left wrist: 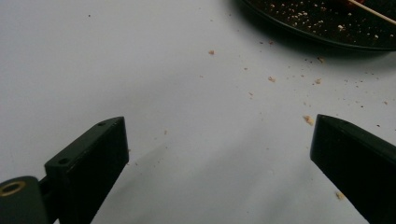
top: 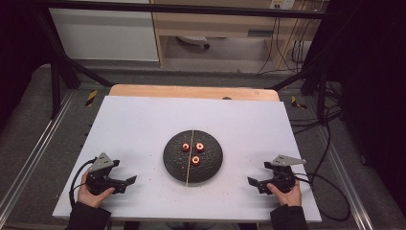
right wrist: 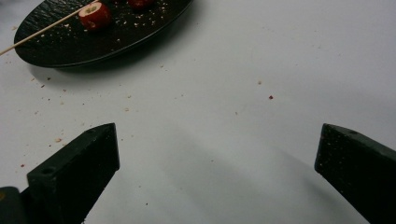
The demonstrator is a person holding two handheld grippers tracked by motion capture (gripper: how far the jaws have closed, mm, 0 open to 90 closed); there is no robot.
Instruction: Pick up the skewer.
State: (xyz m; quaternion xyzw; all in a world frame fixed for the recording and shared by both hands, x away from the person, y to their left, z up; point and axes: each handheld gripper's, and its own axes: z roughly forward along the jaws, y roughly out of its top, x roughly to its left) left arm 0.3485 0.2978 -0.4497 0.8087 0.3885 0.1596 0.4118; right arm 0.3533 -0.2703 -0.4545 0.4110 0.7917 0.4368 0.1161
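Jaws of the left gripper point(top: 125, 184) stand wide apart with nothing between them; in the left gripper view only bare white board point(left wrist: 140, 70) and scattered crumbs point(left wrist: 308, 120) lie in the gap. It rests near the board's left front corner, held by the left hand point(top: 91, 194), jaws pointing toward the middle.

At the board's centre sits a dark round plate point(top: 174, 165), well apart from both grippers. On it lie three red pieces point(top: 195, 160), close together, and a thin skewer point(top: 191, 143) lies across the plate from its far edge to its near edge, passing between the two far pieces. In the left gripper view the plate's rim shows ahead of the jaws and to their right; in the right gripper view the plate point(right wrist: 70, 51) lies ahead and to their left, with one red piece point(right wrist: 95, 15) beside the skewer point(right wrist: 37, 32).

Jaws of the right gripper point(top: 255, 183) are likewise spread, empty, over bare board. The right hand point(top: 286, 195) holds it near the right front corner, jaws pointing toward the middle.
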